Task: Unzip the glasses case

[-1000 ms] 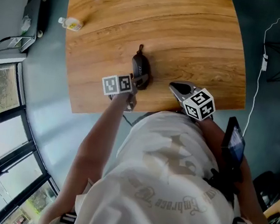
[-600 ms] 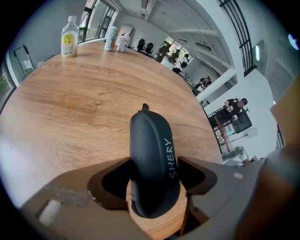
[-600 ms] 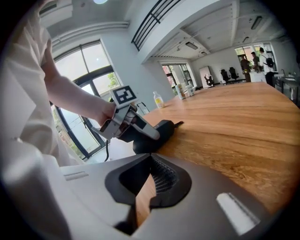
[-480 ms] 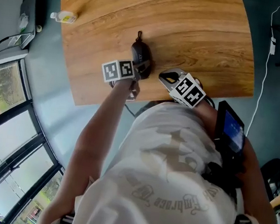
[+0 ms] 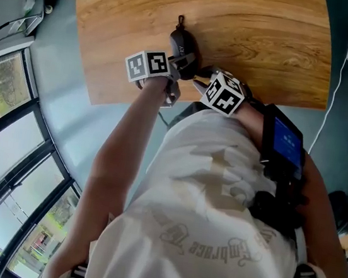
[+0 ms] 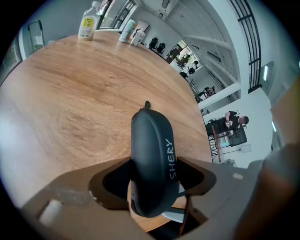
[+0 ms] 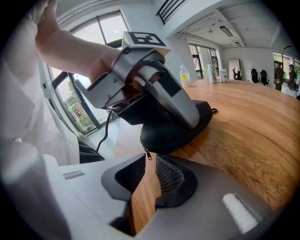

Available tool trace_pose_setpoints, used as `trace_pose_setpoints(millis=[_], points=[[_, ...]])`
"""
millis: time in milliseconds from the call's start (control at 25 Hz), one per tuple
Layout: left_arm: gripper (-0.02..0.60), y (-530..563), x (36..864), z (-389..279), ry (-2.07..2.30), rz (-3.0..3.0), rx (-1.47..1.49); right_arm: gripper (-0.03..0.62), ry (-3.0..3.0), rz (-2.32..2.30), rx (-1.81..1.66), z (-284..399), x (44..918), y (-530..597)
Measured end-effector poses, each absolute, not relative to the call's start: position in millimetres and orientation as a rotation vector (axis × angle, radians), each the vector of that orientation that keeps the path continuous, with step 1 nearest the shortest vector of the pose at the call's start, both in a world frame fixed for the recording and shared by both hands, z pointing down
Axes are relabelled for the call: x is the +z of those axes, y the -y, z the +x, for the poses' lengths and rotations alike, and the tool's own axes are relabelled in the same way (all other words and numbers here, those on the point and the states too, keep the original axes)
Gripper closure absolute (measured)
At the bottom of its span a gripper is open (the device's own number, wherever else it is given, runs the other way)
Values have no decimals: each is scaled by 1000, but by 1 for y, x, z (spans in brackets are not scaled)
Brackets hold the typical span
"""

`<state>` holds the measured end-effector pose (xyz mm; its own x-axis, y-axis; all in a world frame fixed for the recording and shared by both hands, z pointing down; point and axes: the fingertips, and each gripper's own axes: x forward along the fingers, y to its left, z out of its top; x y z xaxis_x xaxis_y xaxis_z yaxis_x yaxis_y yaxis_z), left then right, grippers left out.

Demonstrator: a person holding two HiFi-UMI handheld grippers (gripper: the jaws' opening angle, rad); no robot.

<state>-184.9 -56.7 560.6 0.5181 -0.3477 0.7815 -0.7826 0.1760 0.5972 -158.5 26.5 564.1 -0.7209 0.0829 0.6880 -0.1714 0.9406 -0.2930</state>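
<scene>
One zipped glasses case [image 6: 149,140], clamped by left tongs [image 6: 152,180] just closing; right tongs [image 7: 149,180] apart beside zipper pull [image 7: 148,154].

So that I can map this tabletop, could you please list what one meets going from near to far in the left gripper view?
glasses case → bare stretch of wooden table → yellow-labelled bottle → small containers → dark office chairs in the background
</scene>
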Motion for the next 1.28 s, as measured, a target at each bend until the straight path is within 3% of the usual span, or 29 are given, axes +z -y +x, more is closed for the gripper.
trace_pose_setpoints(millis=[200, 480, 1280], points=[[265, 56, 559, -189, 1054, 1407, 360, 526, 2321, -2, 431, -163, 565, -31], [265, 58, 563, -193, 1073, 1393, 321, 583, 2314, 14, 446, -161, 567, -29], [261, 60, 569, -190, 1080, 1461, 440, 589, 2271, -9, 279, -155, 567, -28]])
